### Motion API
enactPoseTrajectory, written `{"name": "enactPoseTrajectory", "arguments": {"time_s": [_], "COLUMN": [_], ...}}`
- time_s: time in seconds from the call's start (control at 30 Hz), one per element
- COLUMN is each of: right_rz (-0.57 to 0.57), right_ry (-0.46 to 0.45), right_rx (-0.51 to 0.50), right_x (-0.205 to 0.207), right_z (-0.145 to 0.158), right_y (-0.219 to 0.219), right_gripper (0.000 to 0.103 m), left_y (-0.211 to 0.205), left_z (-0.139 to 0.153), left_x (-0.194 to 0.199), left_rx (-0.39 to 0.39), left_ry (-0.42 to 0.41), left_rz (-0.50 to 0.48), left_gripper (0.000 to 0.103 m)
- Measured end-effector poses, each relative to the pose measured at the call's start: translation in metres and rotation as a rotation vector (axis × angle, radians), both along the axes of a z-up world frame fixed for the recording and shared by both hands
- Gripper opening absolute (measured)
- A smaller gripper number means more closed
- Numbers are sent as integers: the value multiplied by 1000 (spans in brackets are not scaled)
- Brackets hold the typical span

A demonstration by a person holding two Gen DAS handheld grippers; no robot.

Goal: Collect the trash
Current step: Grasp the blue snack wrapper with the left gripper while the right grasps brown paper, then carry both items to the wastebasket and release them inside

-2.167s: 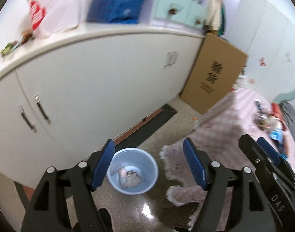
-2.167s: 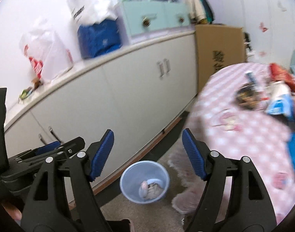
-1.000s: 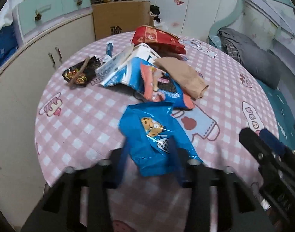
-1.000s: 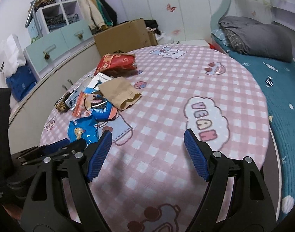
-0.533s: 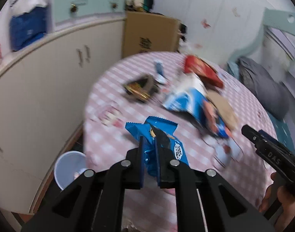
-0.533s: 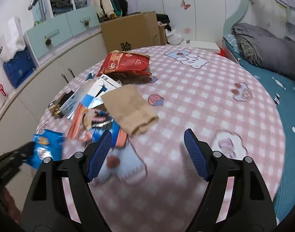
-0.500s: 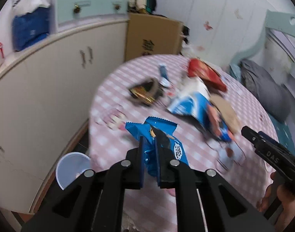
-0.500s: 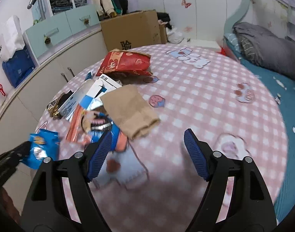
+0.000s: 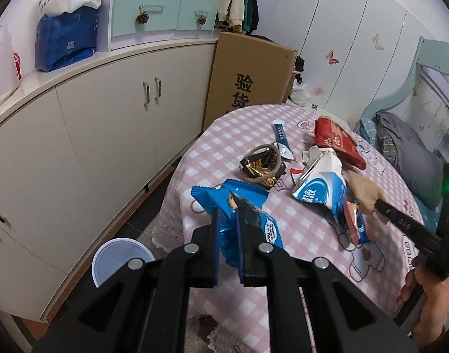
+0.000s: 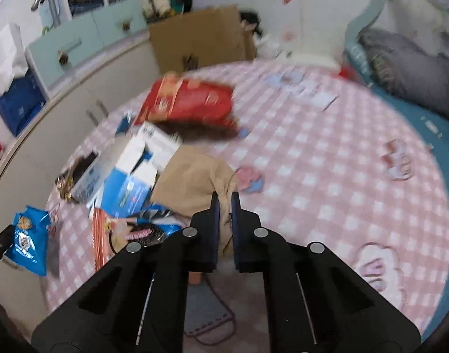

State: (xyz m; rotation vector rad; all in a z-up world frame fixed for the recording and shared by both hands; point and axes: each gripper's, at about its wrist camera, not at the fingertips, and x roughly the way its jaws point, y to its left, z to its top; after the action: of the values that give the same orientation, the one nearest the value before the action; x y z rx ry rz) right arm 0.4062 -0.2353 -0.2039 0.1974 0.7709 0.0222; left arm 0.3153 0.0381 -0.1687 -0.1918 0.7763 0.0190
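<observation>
A long white cabinet [image 9: 86,135] filled the left half of the left wrist view, and a round table [image 9: 298,235] under a pink checked cloth took the lower right. On the floor between them, at the lower left of the frame, stood a pale blue bin [image 9: 118,260]. A heap of trash lay toward the table's cabinet side: a red bag [image 10: 189,103], a white and blue carton [image 10: 130,173] and a tan paper bag [image 10: 192,182].

The left gripper [image 9: 228,241] was pinched on a blue snack wrapper [image 9: 239,206], held up off the cloth in the middle of its view. That wrapper looked light, thin and slick, so I judged a grip well in from the edge safer than one at a corner.

The right gripper [image 10: 224,223], low in the centre of its own view, had just been closing and pressed on the near edge of the tan paper bag. The bag looked soft and crumpled, likely to fold rather than lift flat.
</observation>
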Motion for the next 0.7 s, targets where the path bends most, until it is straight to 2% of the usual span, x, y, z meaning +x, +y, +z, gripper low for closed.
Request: {"name": "enactPoseTrajectory", "arguments": {"time_s": [0.1, 0.17, 0.3, 0.47, 0.57, 0.7], "right_rz": [-47, -38, 45, 200, 312, 449], "right_ry": [-116, -151, -210, -292, -298, -244], "right_rx": [-8, -1, 6, 31, 58, 65], "right_x": [-23, -32, -53, -82, -91, -91], "right_z": [23, 36, 63, 86, 93, 78], "right_y": [-4, -1, 28, 97, 142, 207], "right_gripper": [7, 7, 7, 7, 7, 7], "left_y": [8, 16, 38, 79, 107, 142], "left_z": [4, 7, 13, 15, 10, -8], "left_x": [-7, -13, -26, -46, -57, -65], "left_rx": [-14, -24, -45, -59, -58, -55], "left_ry": [-19, -31, -50, -64, -55, -9], "left_rz": [3, 10, 33, 85, 122, 173], "left_gripper": [9, 9, 9, 9, 9, 9]}}
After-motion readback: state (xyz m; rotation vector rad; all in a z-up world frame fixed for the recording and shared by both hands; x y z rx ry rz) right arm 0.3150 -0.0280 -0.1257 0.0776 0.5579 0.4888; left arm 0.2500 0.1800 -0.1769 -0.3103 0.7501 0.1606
